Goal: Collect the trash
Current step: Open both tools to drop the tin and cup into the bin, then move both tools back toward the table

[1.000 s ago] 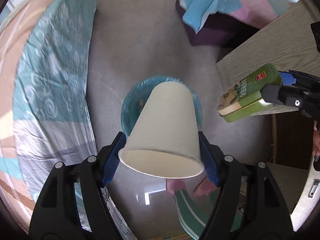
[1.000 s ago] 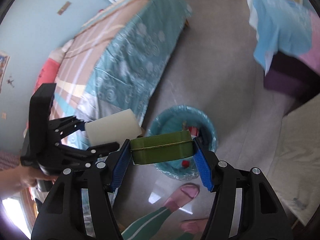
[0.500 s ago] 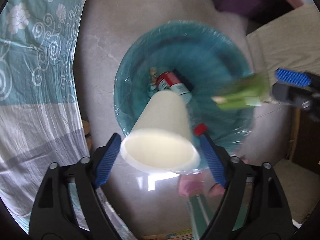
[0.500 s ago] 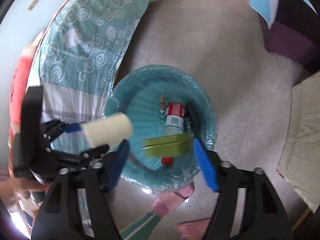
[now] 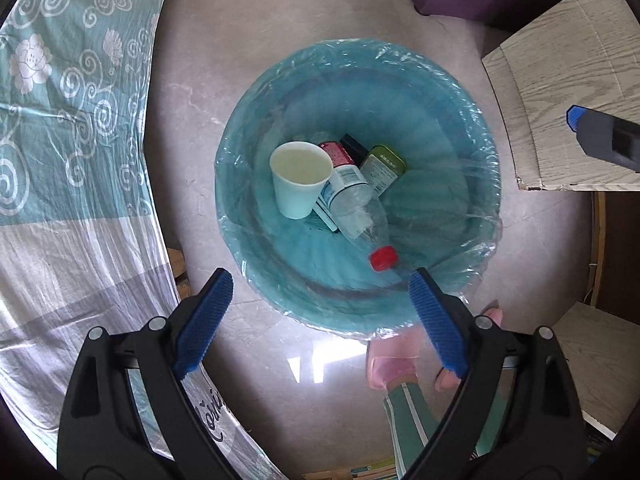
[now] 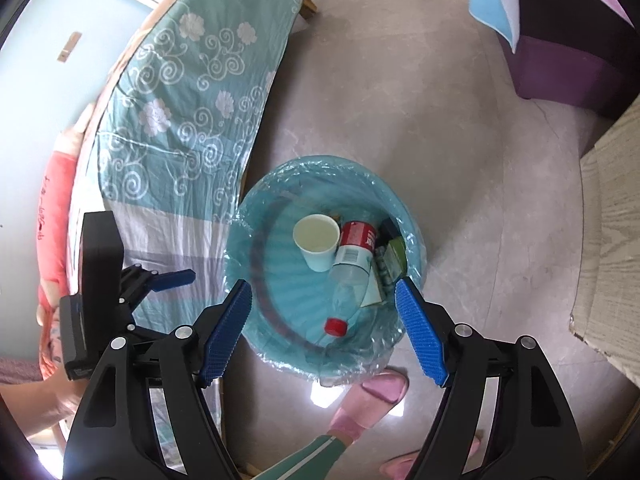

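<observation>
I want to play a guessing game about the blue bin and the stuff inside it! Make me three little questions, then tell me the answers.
1. True or false: the paper cup lies inside the bin.
2. What colour is the cap of the plastic bottle?
A. green
B. red
C. yellow
3. Fill in: the left gripper holds ____ between its blue pads.

Key
1. True. The cup rests in the bin, mouth up, beside the bottle and the green tin.
2. B. The cap is red.
3. Nothing. Its jaws are opening with only air between them, and the right gripper is empty too.
</observation>
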Available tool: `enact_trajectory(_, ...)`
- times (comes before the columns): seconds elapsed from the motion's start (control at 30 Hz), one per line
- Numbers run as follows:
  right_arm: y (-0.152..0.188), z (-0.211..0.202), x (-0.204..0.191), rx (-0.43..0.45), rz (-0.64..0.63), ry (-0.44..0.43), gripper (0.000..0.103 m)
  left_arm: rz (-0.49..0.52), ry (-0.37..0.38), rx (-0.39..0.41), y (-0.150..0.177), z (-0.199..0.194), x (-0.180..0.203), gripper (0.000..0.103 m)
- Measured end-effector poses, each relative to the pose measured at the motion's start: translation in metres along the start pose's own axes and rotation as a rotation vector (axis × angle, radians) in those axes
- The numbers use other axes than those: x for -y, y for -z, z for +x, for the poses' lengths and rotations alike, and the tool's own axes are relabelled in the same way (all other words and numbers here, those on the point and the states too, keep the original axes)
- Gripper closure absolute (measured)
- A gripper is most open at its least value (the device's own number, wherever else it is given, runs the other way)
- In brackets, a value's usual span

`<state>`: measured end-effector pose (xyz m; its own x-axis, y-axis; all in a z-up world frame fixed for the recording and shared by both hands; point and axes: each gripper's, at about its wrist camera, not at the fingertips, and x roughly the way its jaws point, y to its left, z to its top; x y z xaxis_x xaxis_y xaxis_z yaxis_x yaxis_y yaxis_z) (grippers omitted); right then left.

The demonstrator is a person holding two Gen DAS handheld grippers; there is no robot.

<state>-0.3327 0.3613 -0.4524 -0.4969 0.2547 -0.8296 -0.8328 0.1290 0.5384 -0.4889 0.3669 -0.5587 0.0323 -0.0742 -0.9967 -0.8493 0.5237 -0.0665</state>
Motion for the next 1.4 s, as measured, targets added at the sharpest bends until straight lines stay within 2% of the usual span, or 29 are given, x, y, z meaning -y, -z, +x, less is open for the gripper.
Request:
enact_trajectory(0.17,0.009,-0.031,-0.003,0.026,0.019,-0.009,0.028,-0.026,0.021,0.020,0.003,-0.025,0.002,0.016)
enact_trajectory(0.3,0.013,-0.072,-0.016,0.061,0.012,-0.037,0.026,-0.035,0.027,0.057,0.010,-0.067,0.006,0.016)
enact_trajectory(0.33,0.012,-0.085,-0.021,0.068,-0.001,-0.039,0.022,-0.039,0.034,0.068,0.012,-0.080,0.007,0.016)
enact_trajectory(0.37,0.011,-0.098,-0.026,0.079,-0.015,-0.036,0.021,-0.040,0.048,0.082,0.014,-0.095,0.008,0.015)
enact_trajectory(0.57,-0.001,-0.201,-0.054,0.182,-0.106,-0.019,0.016,0.019,0.076,0.146,0.017,-0.168,0.028,0.014)
enact_trajectory(0.77,0.006,-0.313,-0.082,0.315,-0.216,0.073,0.014,0.096,0.097,0.228,0.016,-0.247,0.060,0.010)
enact_trajectory(0.93,0.018,-0.387,-0.080,0.424,-0.174,0.102,0.013,0.143,0.113,0.272,0.007,-0.291,0.089,0.007)
enact_trajectory(1.1,0.028,-0.436,-0.074,0.493,-0.127,0.139,0.013,0.167,0.100,0.280,-0.009,-0.321,0.113,0.007)
enact_trajectory(1.4,0.051,-0.514,-0.069,0.618,-0.074,0.214,0.013,0.274,0.170,0.384,-0.023,-0.391,0.161,0.007)
